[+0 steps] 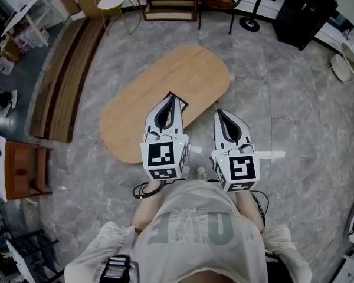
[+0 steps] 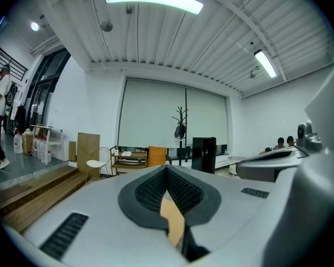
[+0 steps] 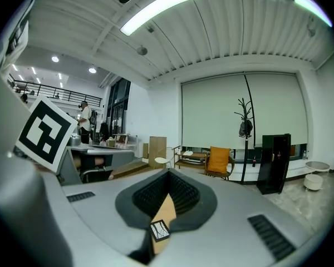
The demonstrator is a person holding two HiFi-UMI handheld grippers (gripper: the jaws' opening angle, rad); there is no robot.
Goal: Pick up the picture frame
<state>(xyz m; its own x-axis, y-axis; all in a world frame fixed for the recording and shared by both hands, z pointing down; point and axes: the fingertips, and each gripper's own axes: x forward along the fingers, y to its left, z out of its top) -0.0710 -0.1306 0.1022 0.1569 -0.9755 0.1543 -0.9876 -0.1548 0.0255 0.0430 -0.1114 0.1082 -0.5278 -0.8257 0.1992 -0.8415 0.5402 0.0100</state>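
Beyond the person's pale shirt (image 1: 192,229), the left gripper (image 1: 173,98) and right gripper (image 1: 219,112) are hovering with fingers closed on nothing above the wooden desk (image 1: 130,122), where the picture frame (image 3: 160,231) is lying on the desk's near side, so the reach seems to be in hand, and the next move is calling for opened fingers and a descent.

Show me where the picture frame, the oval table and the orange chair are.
picture frame (image 3: 160,230), right gripper view, middle of its face.
oval table (image 1: 165,78), head view, bare top.
orange chair (image 3: 218,159), right gripper view, backrest.
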